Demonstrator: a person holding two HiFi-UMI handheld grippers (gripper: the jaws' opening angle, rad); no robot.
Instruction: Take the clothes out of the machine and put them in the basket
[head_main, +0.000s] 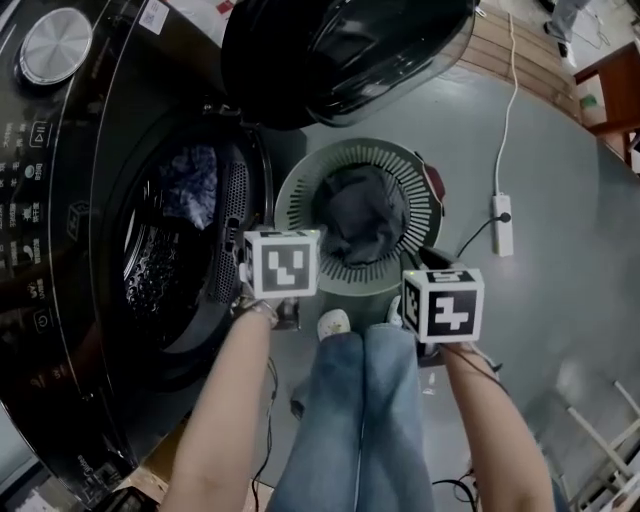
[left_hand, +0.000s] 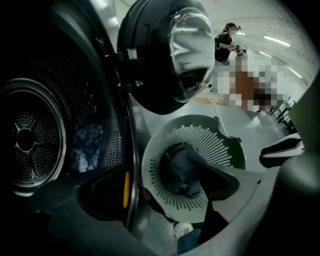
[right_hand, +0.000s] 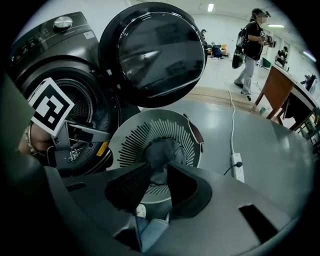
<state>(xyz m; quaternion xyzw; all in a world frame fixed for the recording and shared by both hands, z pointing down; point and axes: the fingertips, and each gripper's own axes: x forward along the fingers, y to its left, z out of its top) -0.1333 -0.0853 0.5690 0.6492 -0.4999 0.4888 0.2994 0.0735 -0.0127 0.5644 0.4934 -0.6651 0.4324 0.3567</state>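
1. grey garment (head_main: 360, 215) lies bunched in the middle of the basket (head_main: 300, 195), a round pale slatted tub on the floor just right of the machine (head_main: 60, 250).
2. blue patterned cloth (head_main: 195, 178) is inside the drum (left_hand: 30, 140), low against the perforated wall. it's the only piece seen in there.
3. machine door (head_main: 340, 50) is swung wide open, its dark glass bowl hanging over the far side of the basket.
4. left gripper (left_hand: 165, 187): jaws spread wide w/ nothing between the pads. through the gap you see only the basket and the grey garment beyond.
5. left gripper sits at the right edge of the drum mouth, betw. machine and basket, pointing steeply down. blue patterned cloth is to its left, deeper in the drum and apart from it.
6. right gripper (right_hand: 157, 167): jaws near together w/ a narrow gap, pointing steeply down over the near right side of the basket.
7. grey garment fills the gap at the right gripper's tips, and basket slats show just below it betw. the jaws. can't tell if the pads pinch the fabric or it only lies behind them.
8. head view: right gripper's dark tip is right by the garment's near right edge, over the basket rim. contact isn't clear there either.
9. person's legs (head_main: 365, 420) in jeans stand close against the near side of the basket, betw. the two arms.
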